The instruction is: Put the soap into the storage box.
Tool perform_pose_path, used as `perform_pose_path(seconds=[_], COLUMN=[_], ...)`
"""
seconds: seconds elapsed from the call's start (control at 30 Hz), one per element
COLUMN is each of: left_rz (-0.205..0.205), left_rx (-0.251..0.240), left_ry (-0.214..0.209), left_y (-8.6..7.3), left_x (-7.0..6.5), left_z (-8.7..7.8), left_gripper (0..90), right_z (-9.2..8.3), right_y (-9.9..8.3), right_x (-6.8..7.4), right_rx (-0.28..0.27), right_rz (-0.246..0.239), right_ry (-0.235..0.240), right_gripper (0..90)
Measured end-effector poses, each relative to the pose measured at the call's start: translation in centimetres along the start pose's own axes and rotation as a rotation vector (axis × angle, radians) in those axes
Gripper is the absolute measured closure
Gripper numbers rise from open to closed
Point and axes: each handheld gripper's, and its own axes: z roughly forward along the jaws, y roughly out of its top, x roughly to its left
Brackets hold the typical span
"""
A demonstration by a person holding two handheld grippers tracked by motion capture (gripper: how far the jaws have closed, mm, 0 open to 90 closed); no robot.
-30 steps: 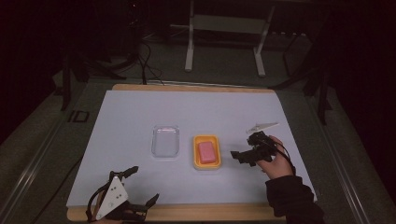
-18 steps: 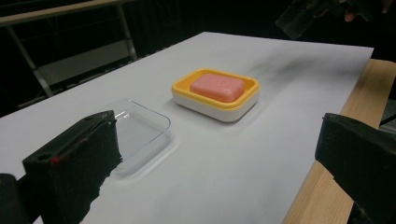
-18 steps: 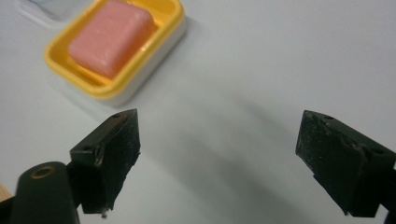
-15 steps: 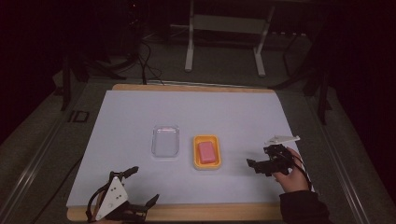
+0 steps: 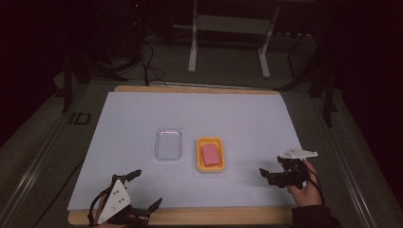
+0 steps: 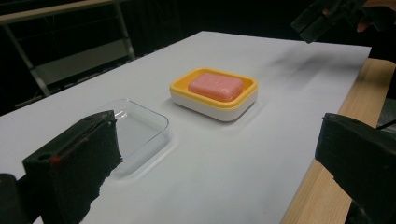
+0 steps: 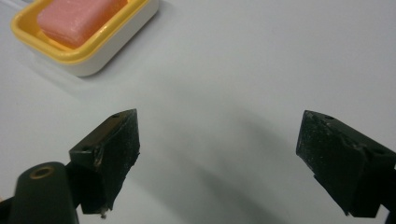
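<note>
Resting at about seven o'clock on the table [image 5: 142,118], near its front edge, the left gripper [image 5: 148,191] has its jaws spread wide with nothing between them. In the left gripper view the two black jaws stand far apart at the bottom corners, one over the white sheet and one over the wooden edge strip [image 6: 327,186], and touch no object.

The right gripper [image 5: 264,174], held in the person's right hand [image 5: 304,187], sits at about four o'clock on the table, jaws pointing toward the middle. In the right gripper view its jaws are also wide apart, empty, above bare white surface.

The pink soap [image 5: 210,155] lies in the yellow soap dish [image 5: 209,168] just right of the table's centre; the clear lid [image 5: 168,143] lies flat just beside the dish at its nine o'clock, apart from it. From the right gripper, the dish is at roughly ten o'clock [image 7: 84,51], near but well clear of the jaws.
</note>
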Motion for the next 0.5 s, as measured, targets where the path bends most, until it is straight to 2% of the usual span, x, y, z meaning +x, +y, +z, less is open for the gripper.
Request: perform_pose_path(seconds=[0.17, 0.2, 0.5], left_rz=[-0.003, -0.002, -0.008], left_rx=[-0.003, -0.003, -0.003], left_ry=[-0.002, -0.003, -0.006], left_y=[0.0, 0.0, 0.0], left_x=[0.0, 0.0, 0.1], left_z=[0.0, 0.0, 0.0], left_gripper=[0.3, 0.3, 0.3], right_z=[-0.1, 0.0, 0.3], right_y=[-1.0, -1.5, -1.5], right_x=[0.3, 0.4, 0.2], right_rx=[-0.009, -0.012, -0.017], right_rz=[-0.009, -0.023, -0.011], right_ry=[-0.008, -0.016, -0.023], right_gripper=[13.4, 13.5, 13.6])
